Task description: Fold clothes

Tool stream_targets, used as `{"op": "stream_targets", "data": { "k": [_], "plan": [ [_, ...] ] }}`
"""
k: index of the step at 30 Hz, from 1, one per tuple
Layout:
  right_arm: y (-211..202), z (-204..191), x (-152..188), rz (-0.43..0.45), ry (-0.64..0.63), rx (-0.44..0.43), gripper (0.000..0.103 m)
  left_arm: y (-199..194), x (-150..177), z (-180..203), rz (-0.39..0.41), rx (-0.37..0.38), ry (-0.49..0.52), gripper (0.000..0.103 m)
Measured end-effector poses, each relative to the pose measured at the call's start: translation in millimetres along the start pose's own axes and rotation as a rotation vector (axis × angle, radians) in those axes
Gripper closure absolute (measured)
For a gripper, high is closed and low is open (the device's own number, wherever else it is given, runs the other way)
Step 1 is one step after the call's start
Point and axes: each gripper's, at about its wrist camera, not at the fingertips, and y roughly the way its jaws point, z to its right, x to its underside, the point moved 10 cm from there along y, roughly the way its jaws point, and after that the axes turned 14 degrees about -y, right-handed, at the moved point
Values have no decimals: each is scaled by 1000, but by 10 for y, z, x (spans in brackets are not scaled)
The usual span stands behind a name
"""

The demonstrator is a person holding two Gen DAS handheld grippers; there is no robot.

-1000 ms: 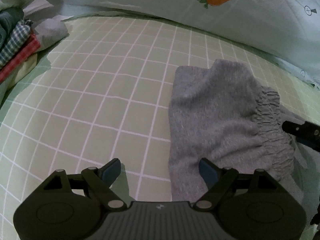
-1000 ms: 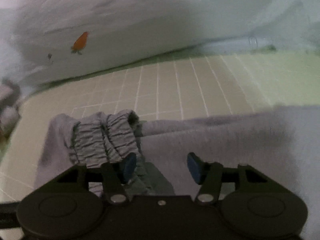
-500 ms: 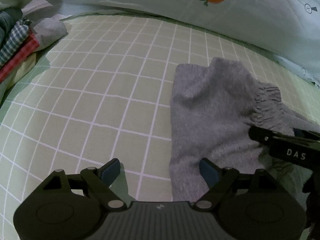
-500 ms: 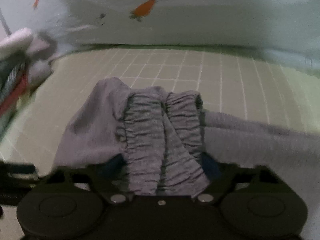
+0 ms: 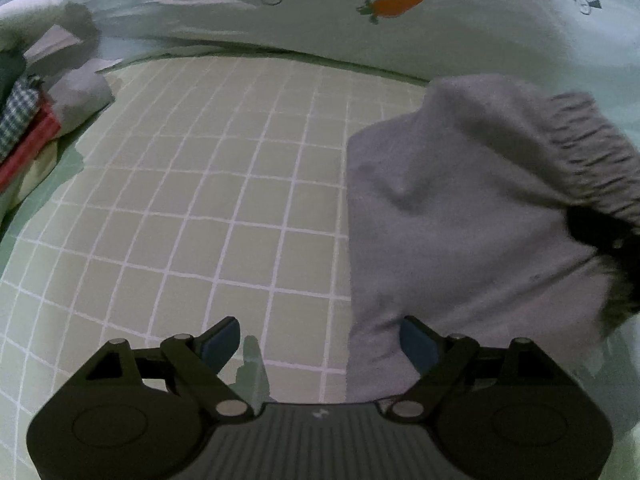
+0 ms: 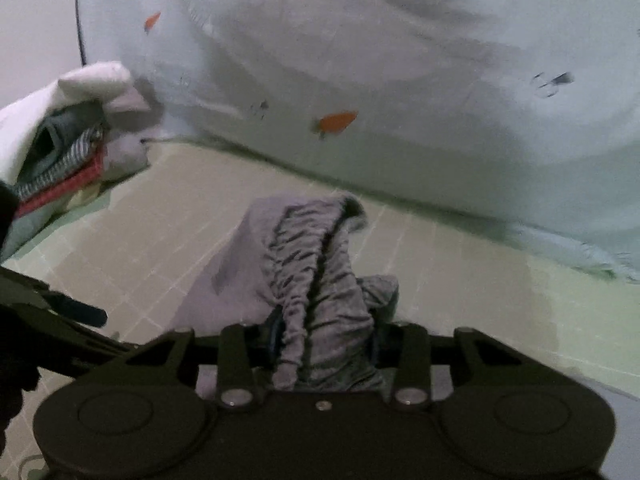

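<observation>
The grey sweatpants (image 6: 320, 280) lie on the bed, on a green checked bedsheet (image 5: 200, 200), and their gathered elastic waistband (image 6: 316, 248) is bunched between the 2 fingers of the right gripper (image 6: 324, 340). These fingers are closing, and the blue pads are almost hidden by the cloth, which already fills the gap between them. The waistband stands up from the sheet in front of this gripper, so the fabric is lifted there, while the rest of the garment hangs down to the bed.

In the left wrist view the sweatpants (image 5: 460, 220) are to the right, and the right-hand finger pad (image 5: 416, 344) of the left gripper (image 5: 320, 340) is over the garment's near left edge. The left fingers stand wide apart and hold nothing; between them is only bare sheet.

No readable writing shows; the pale duvet (image 5: 440, 20) behind has orange carrot prints (image 5: 394, 4).

The left gripper points steeply down at the bed. A pile of folded clothes (image 6: 60, 160) sits at the far left.
</observation>
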Motion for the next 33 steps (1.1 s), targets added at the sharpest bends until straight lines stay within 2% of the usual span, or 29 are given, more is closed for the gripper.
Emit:
{"op": "stream_targets", "data": {
  "k": [3, 4, 5, 9, 10, 12, 16, 20, 24, 29, 33],
  "plan": [
    [-12, 155, 195, -55, 32, 54, 62, 12, 51, 38, -11, -3, 32, 16],
    [-2, 203, 282, -81, 44, 71, 58, 26, 81, 51, -19, -6, 43, 16],
    [65, 240, 436, -137, 67, 69, 57, 47, 117, 59, -33, -8, 49, 16],
    [263, 325, 1014, -322, 232, 54, 37, 82, 216, 79, -67, -17, 69, 16],
    [249, 347, 1060, -326, 257, 58, 26, 72, 219, 80, -65, -24, 79, 15],
    [211, 391, 1105, -328, 274, 70, 15, 52, 222, 82, -61, -38, 100, 13],
    [111, 501, 1178, -315, 287, 67, 3, -15, 197, 109, -50, -50, 127, 13],
    [-121, 561, 1287, -266, 340, 80, 0, -140, 175, 202, -14, -58, 174, 13],
    [-371, 759, 1473, -251, 389, 163, 0, -259, 285, 371, -1, -43, 202, 13],
    [-750, 1138, 1891, -269, 487, 289, 0, -352, 509, 643, -9, -13, 257, 13],
    [-1113, 1403, 2389, -289, 637, 350, 0, -379, 645, 879, -11, -2, 296, 12]
  ]
}}
